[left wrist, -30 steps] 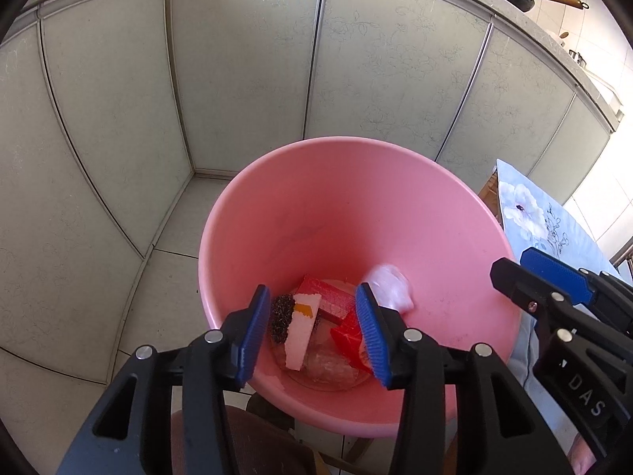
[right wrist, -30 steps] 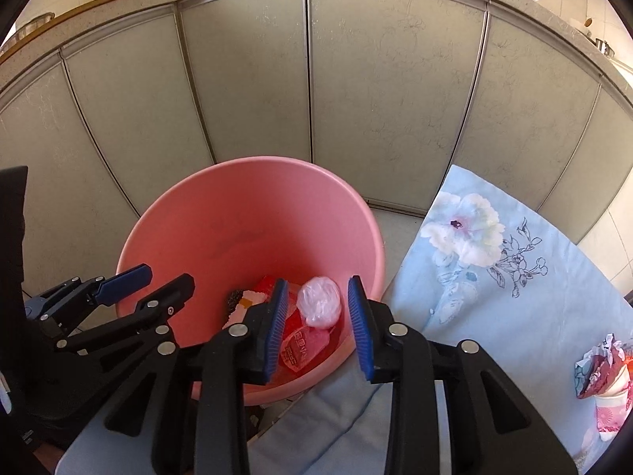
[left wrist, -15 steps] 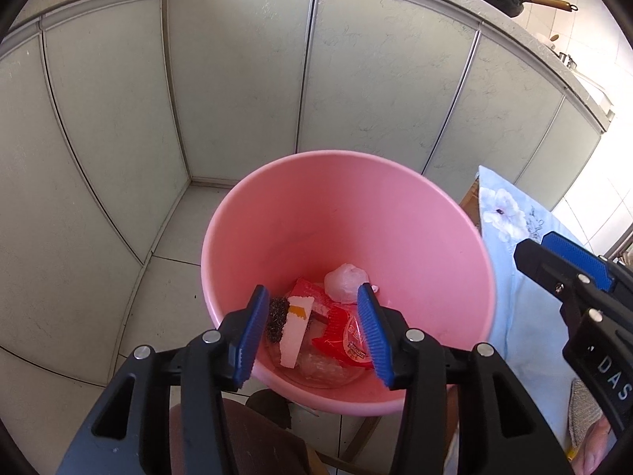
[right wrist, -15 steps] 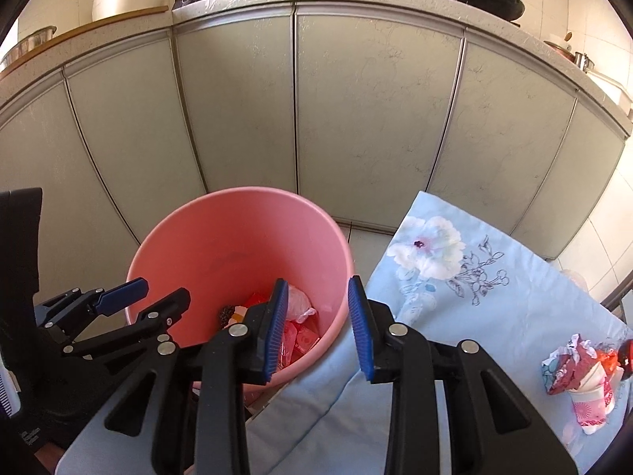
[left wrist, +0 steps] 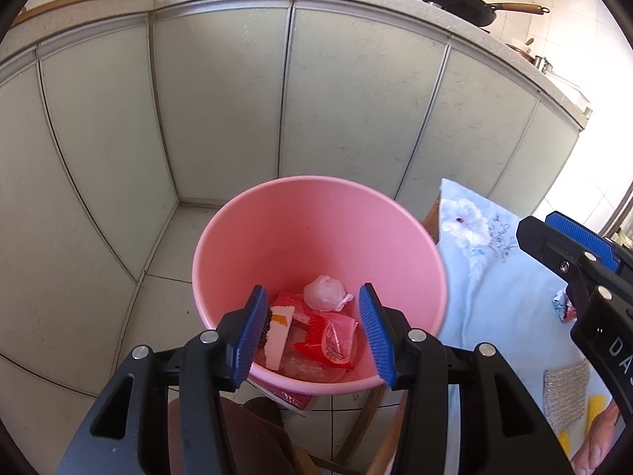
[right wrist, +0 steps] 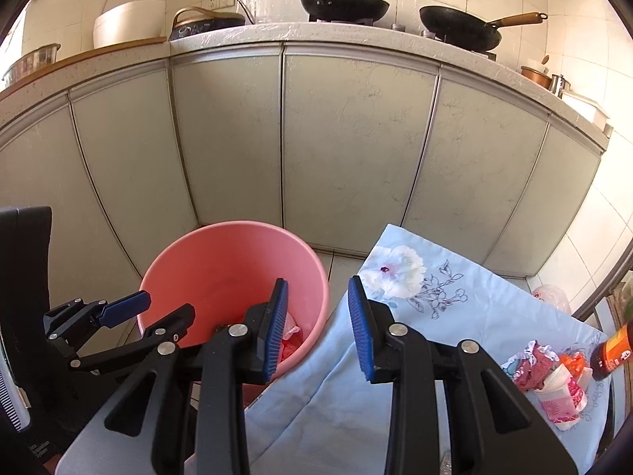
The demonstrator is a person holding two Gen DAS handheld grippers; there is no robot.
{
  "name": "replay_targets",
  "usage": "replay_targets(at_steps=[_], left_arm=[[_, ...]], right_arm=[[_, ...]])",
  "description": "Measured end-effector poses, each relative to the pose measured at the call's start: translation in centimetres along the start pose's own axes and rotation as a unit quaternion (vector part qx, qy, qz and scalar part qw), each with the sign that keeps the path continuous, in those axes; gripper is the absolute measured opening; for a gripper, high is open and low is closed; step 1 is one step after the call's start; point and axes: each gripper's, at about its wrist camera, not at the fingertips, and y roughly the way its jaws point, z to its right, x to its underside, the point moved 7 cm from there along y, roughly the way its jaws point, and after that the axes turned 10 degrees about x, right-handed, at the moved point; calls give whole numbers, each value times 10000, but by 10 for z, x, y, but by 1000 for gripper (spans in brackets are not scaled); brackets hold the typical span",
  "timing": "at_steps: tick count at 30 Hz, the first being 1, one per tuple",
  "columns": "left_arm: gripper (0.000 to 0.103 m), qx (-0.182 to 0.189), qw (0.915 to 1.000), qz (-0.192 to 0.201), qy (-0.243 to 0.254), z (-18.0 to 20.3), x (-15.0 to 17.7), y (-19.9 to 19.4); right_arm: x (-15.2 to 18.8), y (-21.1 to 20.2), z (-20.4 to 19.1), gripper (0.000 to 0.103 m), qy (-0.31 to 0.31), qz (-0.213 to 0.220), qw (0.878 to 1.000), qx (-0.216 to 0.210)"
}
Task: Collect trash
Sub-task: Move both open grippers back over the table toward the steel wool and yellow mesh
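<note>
Trash fills the bottom of a pink bucket (left wrist: 320, 237) that stands on the tiled floor in front of pale cabinet doors (right wrist: 356, 150) — a white crumpled plastic ball (left wrist: 325, 293), red wrappers (left wrist: 330, 338) and a white-and-orange packet (left wrist: 279, 332) lie together inside it. Above the near rim, the left gripper (left wrist: 314, 336) hangs with its blue-padded jaws open and nothing between them. To its right, the right gripper (right wrist: 316, 332) is also empty, jaws apart, positioned over the gap between the bucket's rim and a table draped in a light blue floral cloth (right wrist: 435, 316). More trash sits on the far right of that cloth — a crumpled red wrapper (right wrist: 530, 364) beside a paper cup (right wrist: 560, 399), near a dark bottle (right wrist: 613, 350). Black pans (right wrist: 459, 29) rest on the kitchen counter above the cabinets.
</note>
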Motion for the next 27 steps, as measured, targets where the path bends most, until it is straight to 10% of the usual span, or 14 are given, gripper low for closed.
replay_targets(at_steps=[27], left_arm=[[48,297,9964,167,779,73,2,-45]], right_arm=[[18,-44,71,32,649,190,9973,268]])
